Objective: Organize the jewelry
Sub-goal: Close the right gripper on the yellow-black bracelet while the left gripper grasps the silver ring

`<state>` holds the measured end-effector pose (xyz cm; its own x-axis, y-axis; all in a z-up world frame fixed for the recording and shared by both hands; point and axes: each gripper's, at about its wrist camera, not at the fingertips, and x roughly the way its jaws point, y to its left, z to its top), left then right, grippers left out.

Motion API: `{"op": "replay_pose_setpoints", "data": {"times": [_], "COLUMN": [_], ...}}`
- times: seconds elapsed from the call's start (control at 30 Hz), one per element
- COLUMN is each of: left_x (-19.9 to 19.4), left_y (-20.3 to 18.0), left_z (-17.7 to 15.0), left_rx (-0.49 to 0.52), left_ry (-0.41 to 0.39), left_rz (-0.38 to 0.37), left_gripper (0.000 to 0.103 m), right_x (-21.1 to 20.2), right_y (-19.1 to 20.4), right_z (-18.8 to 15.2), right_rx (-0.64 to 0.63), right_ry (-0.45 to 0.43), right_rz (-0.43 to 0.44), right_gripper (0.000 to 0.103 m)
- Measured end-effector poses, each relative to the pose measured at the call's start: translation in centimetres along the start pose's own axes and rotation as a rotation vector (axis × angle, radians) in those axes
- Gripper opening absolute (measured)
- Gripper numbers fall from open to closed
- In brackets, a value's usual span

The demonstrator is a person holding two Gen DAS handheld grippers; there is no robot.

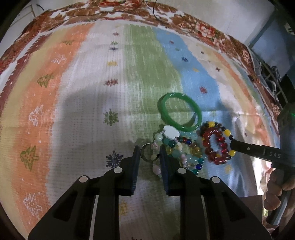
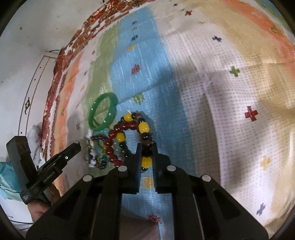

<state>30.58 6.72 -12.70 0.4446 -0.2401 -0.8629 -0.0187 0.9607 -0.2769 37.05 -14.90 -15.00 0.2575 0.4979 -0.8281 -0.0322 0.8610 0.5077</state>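
Observation:
A heap of jewelry lies on the striped cloth: a green bangle (image 1: 179,112), a red bead bracelet (image 1: 214,145), a yellow-and-dark bead bracelet (image 1: 227,132), and pale multicoloured bead strands (image 1: 184,151) with a white charm (image 1: 170,132). My left gripper (image 1: 149,152) stands around a metal ring (image 1: 147,153) tied to the pale strands; its jaws sit close on the ring's sides. My right gripper (image 2: 147,147) is shut on the yellow-and-dark bracelet (image 2: 143,127). The bangle (image 2: 103,114) and the red bracelet (image 2: 114,145) show in the right wrist view too.
The woven cloth (image 1: 83,110) with coloured stripes covers the surface, with a floral border (image 1: 129,11) at the far edge. A wall (image 2: 27,46) stands to the left. The left gripper (image 2: 73,147) shows at the right wrist view's left.

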Motion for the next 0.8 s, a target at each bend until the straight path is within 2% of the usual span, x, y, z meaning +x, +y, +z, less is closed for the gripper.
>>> {"op": "replay_pose_setpoints", "data": {"times": [0.33,0.57,0.7,0.8], "left_x": [-0.2,-2.0,-3.1,-4.0], "left_y": [0.4,-0.3,-0.8,-1.2], "left_z": [0.0,0.0,-0.5,-0.7], "left_rx": [-0.016,-0.012,-0.014,-0.017], "left_ry": [0.003,-0.032,-0.052,-0.067], "left_rz": [-0.006,-0.030,-0.038,-0.044], "left_gripper": [0.021,0.021,0.021,0.021], "right_x": [-2.1,-4.5,-5.8,-6.4], "right_y": [2.6,4.8,5.9,6.1], "right_z": [-0.2,-0.3,-0.7,-0.9], "right_rx": [-0.039,-0.094,-0.149,-0.151], "right_ry": [-0.044,-0.106,-0.145,-0.162], "right_rz": [0.041,0.044,0.006,0.011], "right_gripper": [0.011,0.011,0.011,0.011]}}
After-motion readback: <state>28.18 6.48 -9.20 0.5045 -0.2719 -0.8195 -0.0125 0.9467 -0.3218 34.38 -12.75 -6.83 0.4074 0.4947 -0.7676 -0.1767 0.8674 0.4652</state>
